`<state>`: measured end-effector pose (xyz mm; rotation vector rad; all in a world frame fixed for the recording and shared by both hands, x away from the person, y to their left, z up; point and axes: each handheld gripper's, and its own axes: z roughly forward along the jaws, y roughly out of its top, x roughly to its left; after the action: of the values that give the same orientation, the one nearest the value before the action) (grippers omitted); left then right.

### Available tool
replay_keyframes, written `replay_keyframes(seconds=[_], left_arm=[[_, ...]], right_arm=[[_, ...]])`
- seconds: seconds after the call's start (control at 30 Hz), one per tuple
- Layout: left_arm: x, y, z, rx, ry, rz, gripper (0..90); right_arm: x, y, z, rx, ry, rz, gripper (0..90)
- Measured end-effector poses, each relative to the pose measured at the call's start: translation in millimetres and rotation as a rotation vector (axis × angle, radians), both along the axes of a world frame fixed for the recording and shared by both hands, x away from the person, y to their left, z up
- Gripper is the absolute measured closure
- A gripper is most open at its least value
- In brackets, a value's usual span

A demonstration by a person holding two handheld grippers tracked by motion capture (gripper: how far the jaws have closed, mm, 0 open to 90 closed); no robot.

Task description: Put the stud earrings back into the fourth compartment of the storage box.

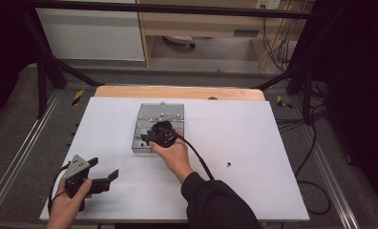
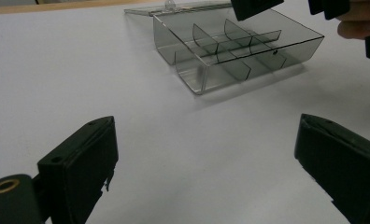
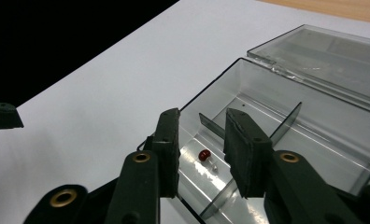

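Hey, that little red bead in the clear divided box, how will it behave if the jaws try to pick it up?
The red bead looks round and glossy, so it would probably roll or squirt away. It seems very light. The clear box has smooth walls and dividers that would likely keep it in its compartment, below the right gripper.

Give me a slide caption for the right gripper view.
Open right gripper poised over a small red part inside the clear compartment box.

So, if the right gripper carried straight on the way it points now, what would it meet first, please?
Most likely the small red bead lying in the clear box compartment, directly between the right gripper jaws; depth is hard to judge.
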<state>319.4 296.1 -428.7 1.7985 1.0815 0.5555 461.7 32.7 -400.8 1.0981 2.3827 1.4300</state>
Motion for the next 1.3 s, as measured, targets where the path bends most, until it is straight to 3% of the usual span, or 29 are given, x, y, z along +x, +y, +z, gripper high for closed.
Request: replay_keyframes(seconds=[0.13, 0.33, 0.53, 0.73, 0.97, 1.3], left_arm=[[-0.2, -0.1, 0.0, 0.002, -0.001, -0.002, 6.2], [-0.1, -0.6, -0.3, 0.009, 0.000, -0.009, 6.2], [-0.3, -1.0, -0.3, 0.008, -0.001, -0.006, 6.2], [-0.2, -0.5, -0.4, 0.007, -0.004, -0.001, 6.2], [-0.4, -0.1, -0.3, 0.004, -0.006, 0.005, 6.2], [-0.5, 0.1, -0.9, 0.004, -0.005, 0.012, 6.1]], right_arm=[[-3.6, -7.4, 8.5, 0.002, -0.007, -0.007, 50.2], [-12.8, -25.7, 19.0, -0.037, -0.048, -0.034, 25.7], [-21.5, -55.7, 26.3, -0.043, -0.049, -0.075, 11.5], [-30.4, -92.6, 30.2, -0.052, -0.058, -0.109, 7.3], [-39.3, -141.7, 30.0, -0.024, -0.057, -0.169, 5.9], [-60.0, -204.9, 13.0, -0.046, -0.033, -0.255, 6.2]])
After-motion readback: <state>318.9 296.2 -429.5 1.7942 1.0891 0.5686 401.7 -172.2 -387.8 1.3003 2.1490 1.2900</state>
